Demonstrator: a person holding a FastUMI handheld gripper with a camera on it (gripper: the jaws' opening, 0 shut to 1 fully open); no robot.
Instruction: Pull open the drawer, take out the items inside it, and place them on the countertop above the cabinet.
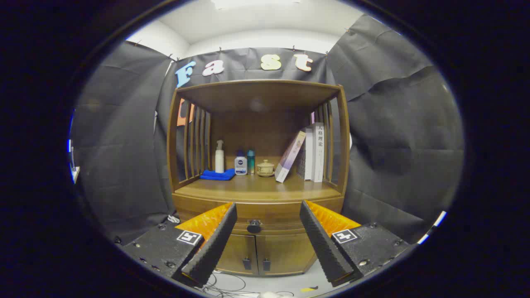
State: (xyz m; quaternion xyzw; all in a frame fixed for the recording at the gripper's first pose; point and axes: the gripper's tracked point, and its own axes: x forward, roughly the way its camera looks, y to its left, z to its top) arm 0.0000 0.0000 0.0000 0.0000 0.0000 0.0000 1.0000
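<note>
The claw (265,209) is spread wide, empty, well short of the closed brown wooden drawer's dark round knob (254,226).

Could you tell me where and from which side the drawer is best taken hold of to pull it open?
Grip the dark knob at the middle of the shut drawer, coming straight from the front: it juts toward the open tool, whose fingers flank it.

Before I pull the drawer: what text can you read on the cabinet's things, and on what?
"人格理论": spine of the upright white book on the wooden cabinet countertop.
Squat white bottle, dark label: too small to read.
Leaning pale book: blurred.
Tool open, the dark round drawer knob just beyond its fingers, in line with the gap.
</note>
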